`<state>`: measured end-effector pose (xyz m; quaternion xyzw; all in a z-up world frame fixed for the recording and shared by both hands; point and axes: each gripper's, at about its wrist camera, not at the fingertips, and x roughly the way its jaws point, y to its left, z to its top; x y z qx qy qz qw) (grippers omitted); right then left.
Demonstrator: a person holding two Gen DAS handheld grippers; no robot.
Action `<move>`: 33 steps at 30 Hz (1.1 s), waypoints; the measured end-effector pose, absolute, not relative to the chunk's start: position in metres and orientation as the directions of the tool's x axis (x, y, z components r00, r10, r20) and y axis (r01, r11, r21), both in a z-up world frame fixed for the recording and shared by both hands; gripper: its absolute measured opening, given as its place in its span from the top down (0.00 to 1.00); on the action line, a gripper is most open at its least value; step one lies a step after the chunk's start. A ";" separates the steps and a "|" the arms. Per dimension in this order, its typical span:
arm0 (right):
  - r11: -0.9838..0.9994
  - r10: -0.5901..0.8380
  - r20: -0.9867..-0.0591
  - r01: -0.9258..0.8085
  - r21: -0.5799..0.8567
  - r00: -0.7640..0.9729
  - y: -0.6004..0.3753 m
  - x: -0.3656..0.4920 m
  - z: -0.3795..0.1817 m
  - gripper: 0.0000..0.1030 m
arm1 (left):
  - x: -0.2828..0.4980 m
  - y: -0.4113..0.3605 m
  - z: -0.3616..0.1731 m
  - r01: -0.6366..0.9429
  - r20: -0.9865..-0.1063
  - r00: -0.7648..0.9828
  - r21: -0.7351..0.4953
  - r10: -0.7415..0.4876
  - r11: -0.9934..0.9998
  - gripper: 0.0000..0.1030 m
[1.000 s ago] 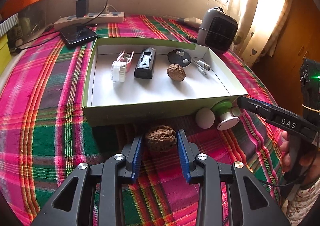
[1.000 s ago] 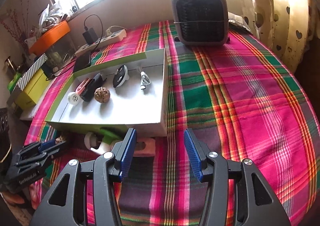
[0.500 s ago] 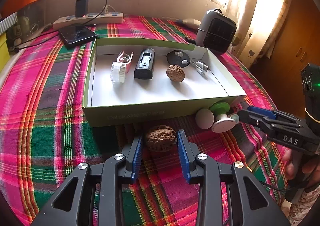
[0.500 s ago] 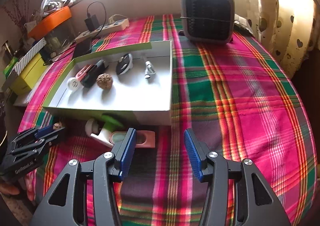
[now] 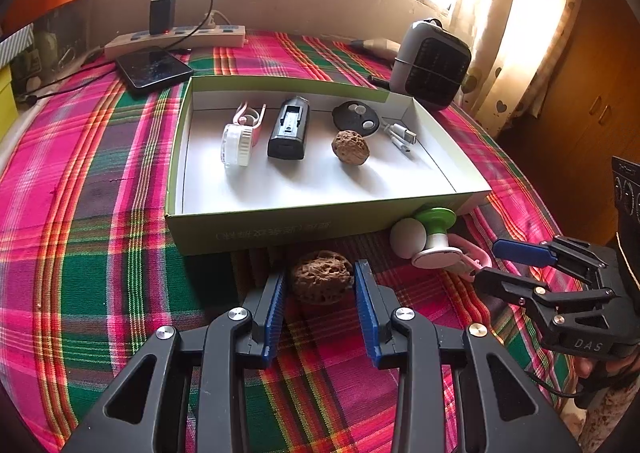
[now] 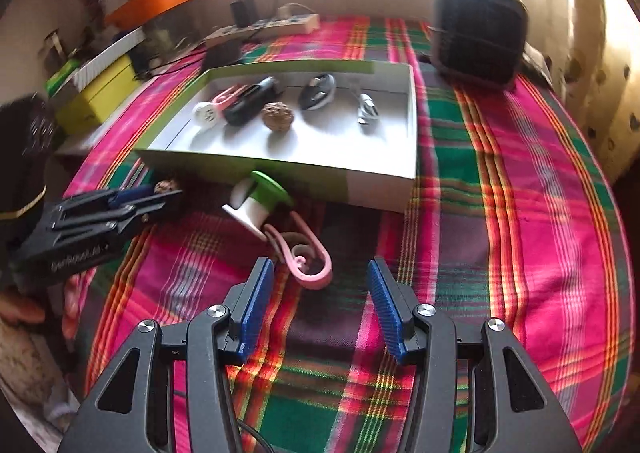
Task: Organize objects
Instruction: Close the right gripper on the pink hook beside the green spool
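A brown walnut (image 5: 322, 283) sits between the blue pads of my left gripper (image 5: 320, 285), which is shut on it low over the plaid cloth, just in front of the box. In the right wrist view the walnut (image 6: 166, 185) shows at that gripper's tips (image 6: 170, 195). The shallow green-and-white box (image 5: 280, 229) holds a second walnut (image 5: 351, 146), a black device (image 5: 290, 129), a white-and-pink clip light (image 5: 238, 143), a round black fob (image 5: 356, 119) and a cable (image 5: 400, 135). My right gripper (image 6: 316, 285) is open, with a pink clip (image 6: 310, 265) just ahead of its fingers.
A green-and-white spool-shaped piece (image 6: 260, 201) and a white ball (image 5: 407, 239) lie against the box's near wall, beside the pink clip. A small fan heater (image 5: 432, 65), a phone (image 5: 154, 69) and a power strip (image 5: 176, 39) stand behind the box. Curtains hang at right.
My right gripper has slid left along the box front and rolled, so the pink clip now lies just before its fingers. The left gripper and walnut have stayed put.
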<state>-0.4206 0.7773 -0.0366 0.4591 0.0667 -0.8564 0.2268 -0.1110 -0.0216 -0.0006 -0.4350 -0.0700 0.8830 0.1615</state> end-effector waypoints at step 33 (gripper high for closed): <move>-0.845 -0.332 -0.795 0.535 0.012 -0.507 0.768 -0.431 -0.050 0.76 | -0.113 -0.020 -0.001 -0.229 -0.746 -0.578 -0.240 0.330 -0.943 0.69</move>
